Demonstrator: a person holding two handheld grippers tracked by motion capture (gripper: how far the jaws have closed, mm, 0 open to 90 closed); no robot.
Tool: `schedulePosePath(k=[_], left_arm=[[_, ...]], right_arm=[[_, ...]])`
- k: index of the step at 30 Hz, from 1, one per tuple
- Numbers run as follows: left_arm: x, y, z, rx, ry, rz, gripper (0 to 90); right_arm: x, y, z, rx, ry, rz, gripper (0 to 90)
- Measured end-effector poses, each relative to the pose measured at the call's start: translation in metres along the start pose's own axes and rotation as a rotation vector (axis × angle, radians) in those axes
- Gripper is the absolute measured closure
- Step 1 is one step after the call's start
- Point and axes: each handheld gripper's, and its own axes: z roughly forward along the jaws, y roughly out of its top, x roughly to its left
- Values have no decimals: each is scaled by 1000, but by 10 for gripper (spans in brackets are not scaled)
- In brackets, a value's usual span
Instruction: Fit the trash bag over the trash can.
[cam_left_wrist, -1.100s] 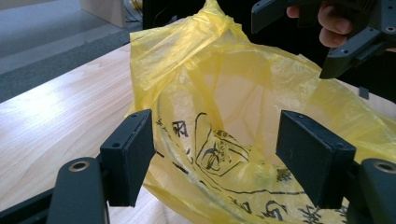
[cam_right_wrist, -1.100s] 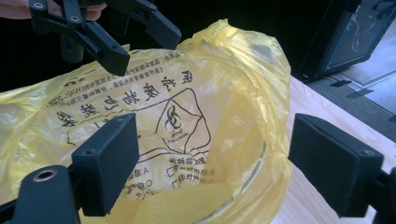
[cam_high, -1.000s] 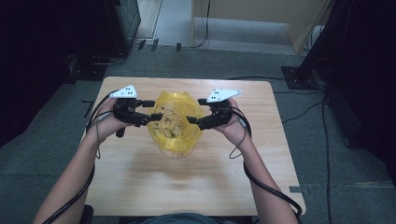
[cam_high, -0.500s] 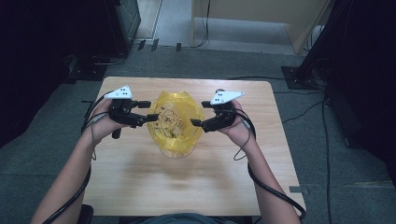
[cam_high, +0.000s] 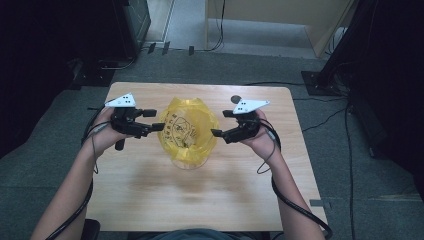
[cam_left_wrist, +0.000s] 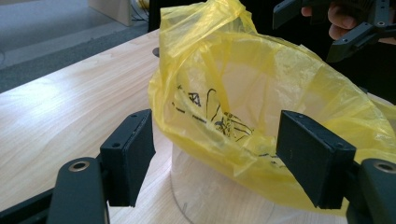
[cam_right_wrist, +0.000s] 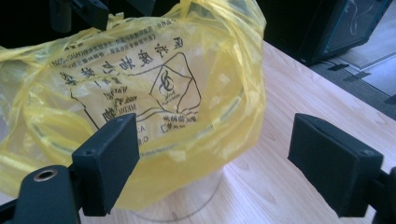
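a yellow bag lines a clear container near the middle of the wooden worktop, its top draped over the rim. the left tongs sit at the bag's left edge, jaws apart; in the left gripper view the film bulges between the two black jaws, and whether it touches either cannot be told. the right tongs hover at the bag's right side, jaws apart, and in the right gripper view the bag lies beyond the left-hand jaw with bare wood between the jaws. the container's base is cut off by the frame's lower edge. the black print on the bag is creased and partly unreadable.
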Motion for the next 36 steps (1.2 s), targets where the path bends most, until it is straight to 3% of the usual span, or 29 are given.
schedulePosePath(k=[14,27,31,36], left_arm=[[13,-18,-14,-24,36,-49,272],[18,-28,-27,-49,55,-76,272],[17,-36,-25,-10,64,-58,273],[20,-47,-19,1,70,-62,276]], right_arm=[[-12,-15,-17,-7,-33,38,164],[-21,-29,-20,0,-68,62,164],[-24,-33,-21,-1,-78,69,164],[-26,-39,-19,2,-80,68,164]])
